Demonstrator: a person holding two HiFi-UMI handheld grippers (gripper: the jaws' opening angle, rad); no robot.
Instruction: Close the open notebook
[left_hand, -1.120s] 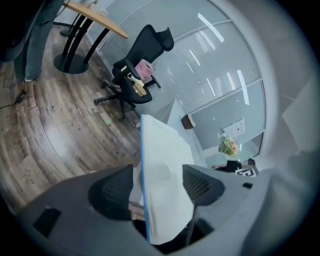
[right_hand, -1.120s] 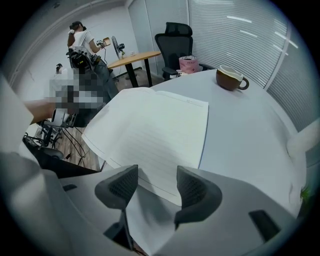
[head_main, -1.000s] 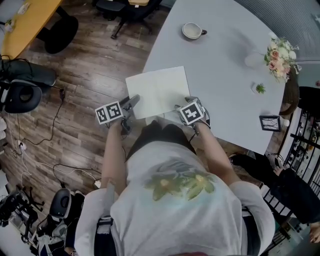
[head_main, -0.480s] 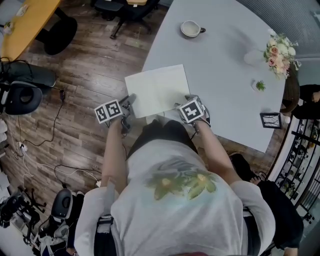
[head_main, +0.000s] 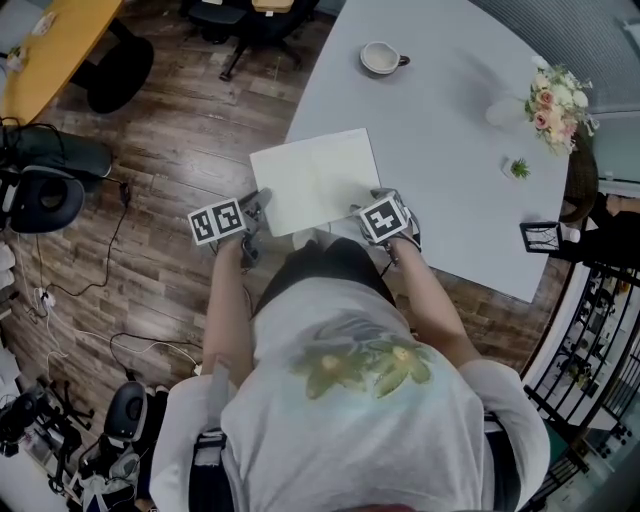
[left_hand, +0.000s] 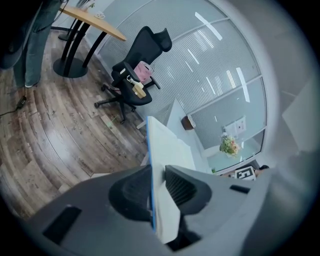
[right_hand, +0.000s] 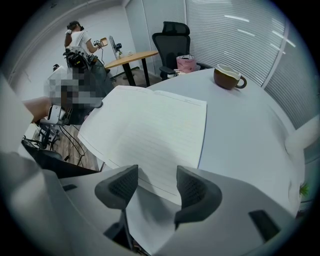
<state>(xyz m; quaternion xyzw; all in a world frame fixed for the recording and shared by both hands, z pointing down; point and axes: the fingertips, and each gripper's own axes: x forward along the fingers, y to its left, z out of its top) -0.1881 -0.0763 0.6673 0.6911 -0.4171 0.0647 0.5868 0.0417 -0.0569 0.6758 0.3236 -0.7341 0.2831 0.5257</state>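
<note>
So far: my notebook (head_main: 318, 182) lies open at the table's (head_main: 450, 150) near edge, mid-frame.
Left gripper (left_hand: 158, 186): jaws have just been closing and now clench the notebook's left edge.
Right gripper (right_hand: 156, 186): released, over the lower-right page.
Remaining: I judge the whole fold-over.

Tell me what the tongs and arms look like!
The left tongs and right tongs are dark grey plastic, with rounded jaws and ribbed pads. Each carries a cube with black-and-white square markers. The arms are bare below the short white sleeves of a T-shirt with a yellow-green flower print.
</note>
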